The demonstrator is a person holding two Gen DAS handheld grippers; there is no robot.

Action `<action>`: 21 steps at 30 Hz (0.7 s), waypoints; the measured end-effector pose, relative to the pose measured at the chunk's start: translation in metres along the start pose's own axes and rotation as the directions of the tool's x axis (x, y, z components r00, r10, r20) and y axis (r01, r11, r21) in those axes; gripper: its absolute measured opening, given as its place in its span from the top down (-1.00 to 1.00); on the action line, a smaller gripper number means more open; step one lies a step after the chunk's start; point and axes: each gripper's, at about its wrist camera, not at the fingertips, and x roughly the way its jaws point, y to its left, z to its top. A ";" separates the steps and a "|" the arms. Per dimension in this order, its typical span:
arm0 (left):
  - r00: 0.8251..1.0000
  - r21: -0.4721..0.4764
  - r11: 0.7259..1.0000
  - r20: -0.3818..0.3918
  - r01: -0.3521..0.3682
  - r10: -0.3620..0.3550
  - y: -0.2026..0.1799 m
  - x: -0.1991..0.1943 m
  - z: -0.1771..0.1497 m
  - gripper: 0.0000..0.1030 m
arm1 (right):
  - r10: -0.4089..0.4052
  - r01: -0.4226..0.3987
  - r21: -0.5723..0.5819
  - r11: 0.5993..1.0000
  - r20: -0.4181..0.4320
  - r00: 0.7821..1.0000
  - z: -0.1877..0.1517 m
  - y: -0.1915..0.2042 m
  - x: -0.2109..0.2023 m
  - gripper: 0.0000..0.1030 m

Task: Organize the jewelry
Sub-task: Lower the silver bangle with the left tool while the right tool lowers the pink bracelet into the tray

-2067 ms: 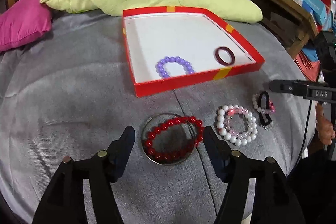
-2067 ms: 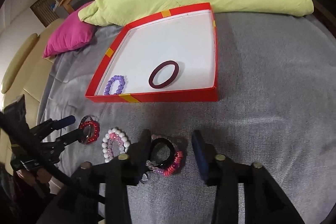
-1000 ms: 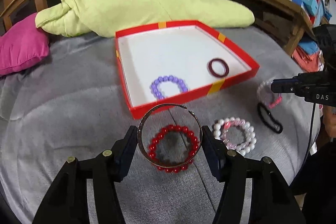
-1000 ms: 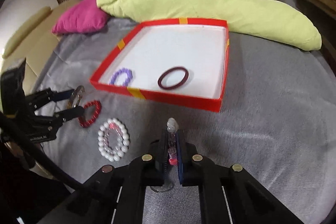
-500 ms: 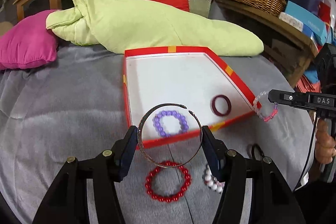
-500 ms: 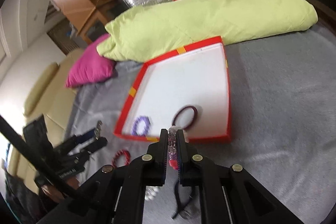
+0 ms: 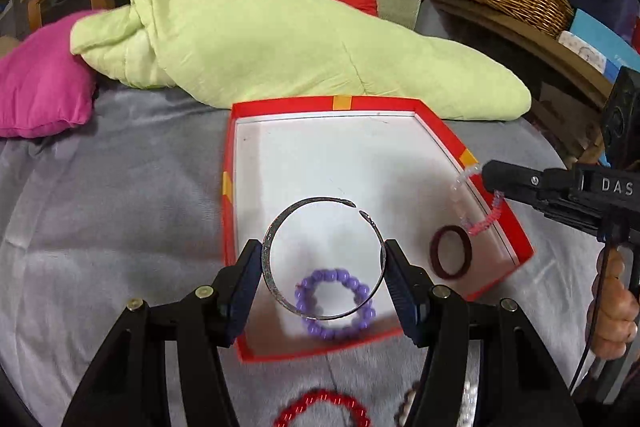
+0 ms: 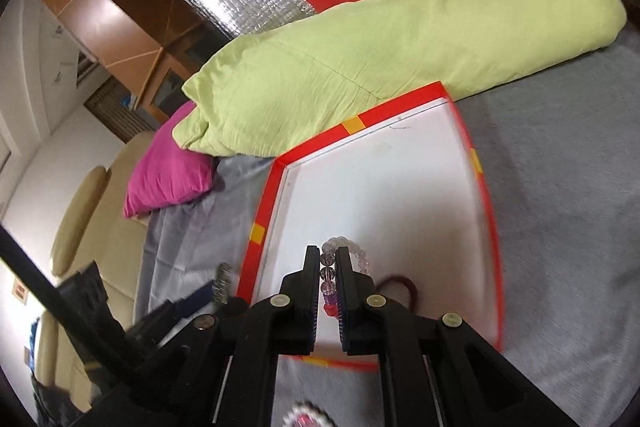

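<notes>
1. The left gripper (image 7: pixel 324 269) clasps a thin open metal bangle (image 7: pixel 276 291) between its two pads, at lower centre of the left wrist view. The ring faces the camera, its gap at the upper right of the loop.
2. Through that loop shows a purple bead bracelet (image 7: pixel 340 277), lying flat on the white floor of the red box (image 7: pixel 228 227), near the box's near wall.
3. A dark maroon ring (image 7: pixel 438 259), smooth and flat-lying, rests in the box's lower right corner of that view.
4. The right gripper (image 8: pixel 329 281) is clenched on a bracelet of clear and pink beads (image 8: pixel 326 273). In the right wrist view the strand stands edge-on between the pads, its long axis running away from the camera, clear faceted beads at the far end, pink and red ones nearer.
5. In the left wrist view the same bracelet (image 7: pixel 480 223) hangs from the gripper's tip at the right, over the box's right wall.
6. The box is shallow, red-walled with yellow tape patches, and sits on a grey fabric surface (image 7: pixel 120 207).
7. A red bead bracelet (image 7: pixel 320 409) lies on the fabric at the bottom edge, outside the box.
8. A pale green cushion (image 7: pixel 280 43), soft and crumpled, lies behind the box; a magenta pillow (image 7: pixel 40 83) is at the left.
</notes>
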 end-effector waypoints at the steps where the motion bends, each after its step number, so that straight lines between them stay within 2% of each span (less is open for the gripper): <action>1: 1.000 -0.008 1.000 -0.008 0.002 -0.002 0.000 0.005 0.002 -0.21 | 0.004 -0.004 0.009 1.000 0.001 1.000 0.003 0.000 0.004 0.84; 7: 0.999 -0.019 1.000 -0.040 -0.012 0.011 -0.003 0.026 0.009 -0.21 | 0.017 -0.016 0.060 0.998 -0.016 1.000 0.015 -0.001 0.039 0.84; 14: 0.997 -0.007 0.999 -0.069 -0.036 0.035 -0.015 0.045 0.017 -0.21 | 0.024 -0.021 0.106 0.994 -0.026 0.999 0.021 -0.007 0.061 0.84; 21: 0.991 -0.003 0.997 -0.115 -0.071 0.070 -0.021 0.060 0.019 -0.22 | -0.036 0.042 0.149 0.988 -0.039 0.999 0.021 -0.020 0.074 0.77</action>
